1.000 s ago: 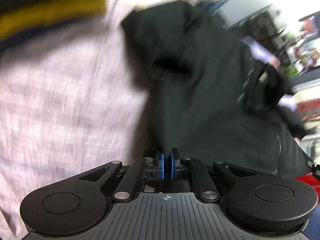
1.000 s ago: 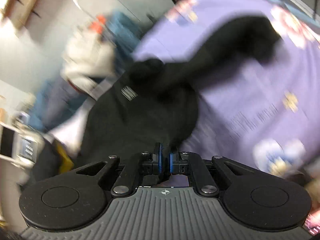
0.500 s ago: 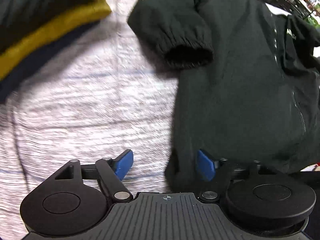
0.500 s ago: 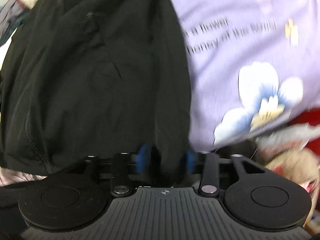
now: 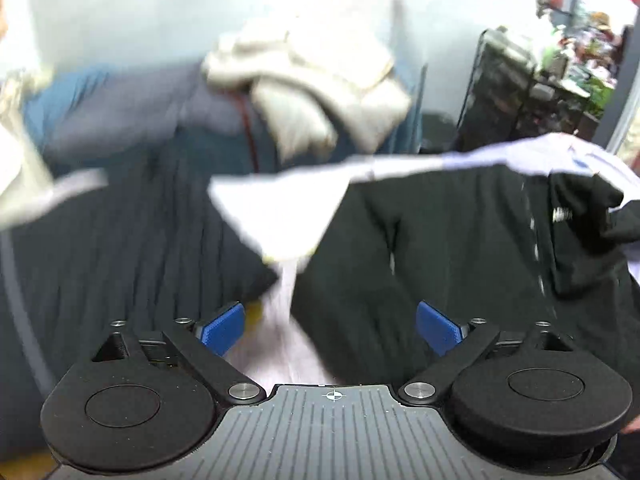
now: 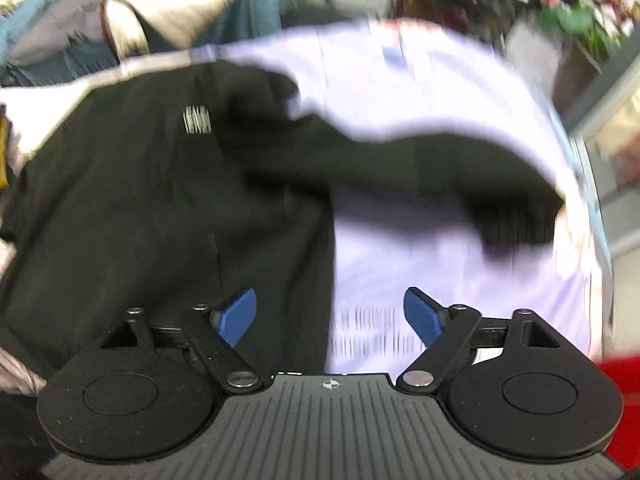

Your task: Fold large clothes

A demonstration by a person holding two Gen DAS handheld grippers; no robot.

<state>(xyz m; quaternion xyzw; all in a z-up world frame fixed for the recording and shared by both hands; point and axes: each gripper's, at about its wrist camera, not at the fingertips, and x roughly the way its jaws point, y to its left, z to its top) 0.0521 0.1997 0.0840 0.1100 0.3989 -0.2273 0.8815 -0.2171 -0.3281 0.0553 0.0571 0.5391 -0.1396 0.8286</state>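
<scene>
A black jacket point(image 6: 168, 208) lies spread on a lilac bedsheet point(image 6: 420, 92), front up, with a white logo near the chest. One sleeve point(image 6: 460, 184) stretches out to the right over the sheet. In the left wrist view the jacket point(image 5: 460, 248) fills the right half. My left gripper point(image 5: 330, 326) is open and empty, above the jacket's left edge. My right gripper point(image 6: 330, 314) is open and empty, above the jacket's right hem edge. Both views are blurred.
A stack of dark folded clothes point(image 5: 120, 240) lies left of the jacket. A cream padded coat point(image 5: 320, 80) hangs over blue fabric behind the bed. Dark shelving point(image 5: 540, 92) with clutter stands at the back right. Something red point(image 6: 616, 400) sits at the bed's right edge.
Both grippers were shut on the jacket a second ago, then opened and let it drop flat. Both have since lifted and tilted up, jaws wider.
</scene>
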